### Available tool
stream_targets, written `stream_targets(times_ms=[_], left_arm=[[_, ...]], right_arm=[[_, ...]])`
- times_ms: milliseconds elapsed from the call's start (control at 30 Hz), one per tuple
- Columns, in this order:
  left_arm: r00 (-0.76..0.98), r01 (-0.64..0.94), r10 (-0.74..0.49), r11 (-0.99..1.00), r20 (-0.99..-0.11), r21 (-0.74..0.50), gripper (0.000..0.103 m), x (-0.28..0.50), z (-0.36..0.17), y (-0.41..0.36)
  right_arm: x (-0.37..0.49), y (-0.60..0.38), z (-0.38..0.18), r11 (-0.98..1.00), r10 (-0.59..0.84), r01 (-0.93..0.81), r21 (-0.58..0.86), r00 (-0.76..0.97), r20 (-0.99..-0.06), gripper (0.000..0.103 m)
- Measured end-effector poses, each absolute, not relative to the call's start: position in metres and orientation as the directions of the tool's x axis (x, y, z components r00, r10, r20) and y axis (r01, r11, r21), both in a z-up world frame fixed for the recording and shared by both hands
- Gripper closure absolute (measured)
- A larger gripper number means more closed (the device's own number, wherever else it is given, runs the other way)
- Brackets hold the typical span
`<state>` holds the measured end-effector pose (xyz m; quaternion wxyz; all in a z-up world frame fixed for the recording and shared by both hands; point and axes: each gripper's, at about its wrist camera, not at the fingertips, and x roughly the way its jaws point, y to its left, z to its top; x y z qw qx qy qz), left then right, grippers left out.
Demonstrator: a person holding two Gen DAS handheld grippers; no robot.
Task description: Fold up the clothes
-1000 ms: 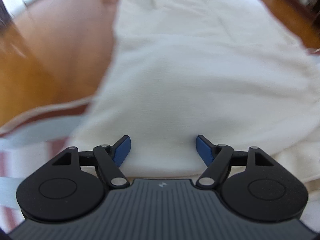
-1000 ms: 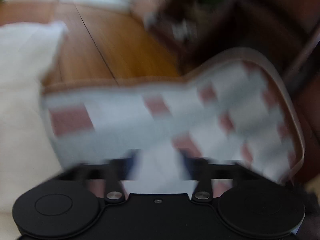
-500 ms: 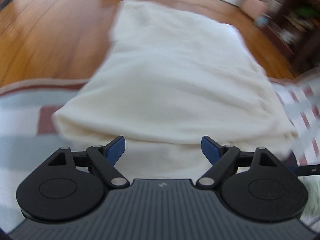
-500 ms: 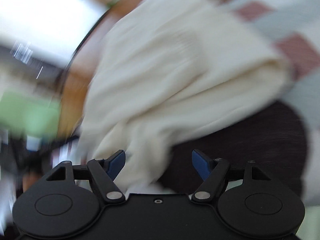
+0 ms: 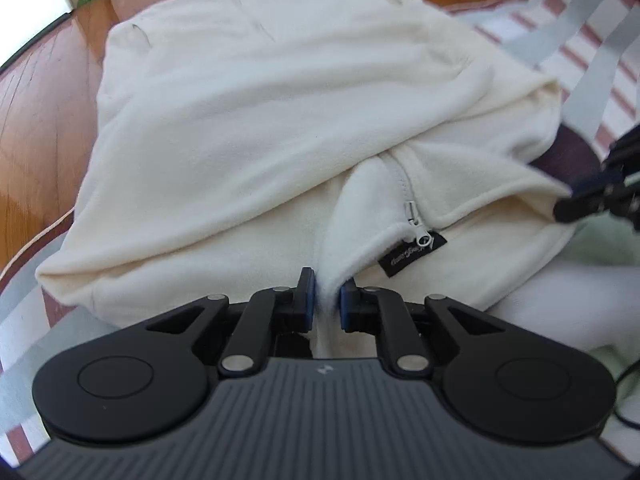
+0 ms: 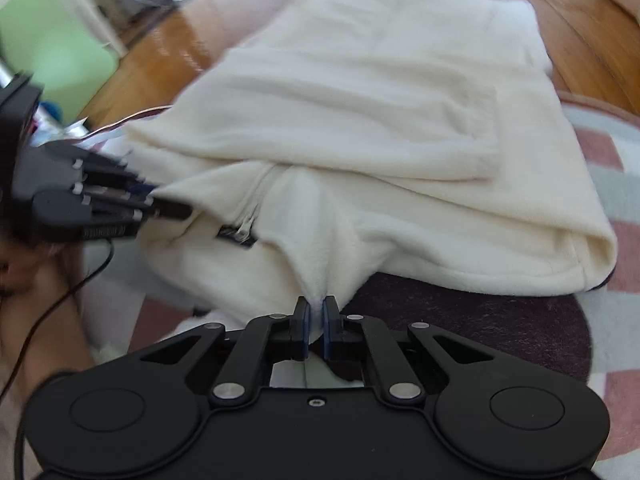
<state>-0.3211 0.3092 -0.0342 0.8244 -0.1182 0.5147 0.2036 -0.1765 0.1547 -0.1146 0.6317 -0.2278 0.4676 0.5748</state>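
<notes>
A cream fleece jacket point(image 5: 280, 112) lies partly folded on a checked rug, with its zipper pull point(image 5: 418, 228) and a black label point(image 5: 412, 254) showing near the front. My left gripper point(image 5: 327, 300) is shut on the jacket's near edge beside the zipper. My right gripper point(image 6: 316, 322) is shut on another part of the near edge of the jacket point(image 6: 360, 120). Each gripper shows in the other's view: the right one at the right edge point(image 5: 592, 196), the left one at the left edge point(image 6: 160, 204), both pinching the fleece.
A checked rug in grey, white and red point(image 5: 600, 40) lies under the jacket on a wooden floor point(image 5: 36, 112). A dark brown patch point(image 6: 480, 320) sits under the jacket's near right corner. A green item point(image 6: 56, 48) stands at the far left.
Both grippers were open half a second ago; now each has shut on the jacket's near edge. The right gripper swung from the rug to the jacket.
</notes>
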Motion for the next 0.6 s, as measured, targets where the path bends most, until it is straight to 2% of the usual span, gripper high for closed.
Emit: stream_targets(times_ms=[100, 233, 300, 333, 367, 400, 433, 500, 533, 567, 600], left_arm=[[0.334, -0.448, 0.226, 0.892, -0.915, 0.057, 0.092, -0.319, -0.042, 0.305], [0.331, -0.485, 0.247, 0.872, -0.911, 0.06, 0.086, -0.321, -0.038, 0.306], [0.33, -0.503, 0.258, 0.862, -0.908, 0.062, 0.07, -0.322, -0.036, 0.307], [0.329, -0.512, 0.263, 0.856, -0.907, 0.063, 0.049, -0.322, -0.036, 0.308], [0.328, -0.521, 0.268, 0.851, -0.906, 0.063, 0.041, -0.323, -0.035, 0.308], [0.327, -0.53, 0.274, 0.845, -0.905, 0.064, 0.041, -0.323, -0.034, 0.308], [0.326, -0.539, 0.279, 0.84, -0.903, 0.065, 0.041, -0.324, -0.033, 0.309], [0.382, -0.619, 0.349, 0.784, -0.856, 0.044, 0.041, -0.335, -0.018, 0.316], [0.409, -0.666, 0.378, 0.746, -0.831, 0.012, 0.035, -0.344, -0.011, 0.323], [0.431, -0.712, 0.403, 0.702, -0.807, -0.03, 0.029, -0.353, -0.004, 0.332], [0.451, -0.752, 0.429, 0.655, -0.782, -0.074, 0.027, -0.363, 0.002, 0.341]], right_arm=[[-0.169, 0.157, -0.135, 0.265, 0.473, -0.931, 0.25, -0.1, -0.875, 0.097], [-0.165, 0.162, -0.143, 0.271, 0.48, -0.921, 0.281, -0.124, -0.868, 0.097], [-0.164, 0.159, -0.137, 0.261, 0.494, -0.92, 0.293, -0.134, -0.859, 0.097], [-0.161, 0.158, -0.135, 0.258, 0.5, -0.917, 0.303, -0.142, -0.854, 0.097], [-0.16, 0.156, -0.134, 0.263, 0.499, -0.913, 0.311, -0.147, -0.854, 0.097], [-0.16, 0.156, -0.133, 0.276, 0.491, -0.907, 0.318, -0.151, -0.858, 0.096], [-0.158, 0.153, -0.133, 0.291, 0.491, -0.9, 0.324, -0.15, -0.858, 0.091], [-0.151, 0.144, -0.133, 0.328, 0.504, -0.882, 0.339, -0.141, -0.852, 0.065], [-0.146, 0.138, -0.132, 0.353, 0.518, -0.867, 0.353, -0.133, -0.845, 0.034], [-0.14, 0.132, -0.133, 0.382, 0.542, -0.842, 0.38, -0.128, -0.83, 0.027], [-0.134, 0.126, -0.133, 0.408, 0.571, -0.814, 0.414, -0.127, -0.811, 0.025]])
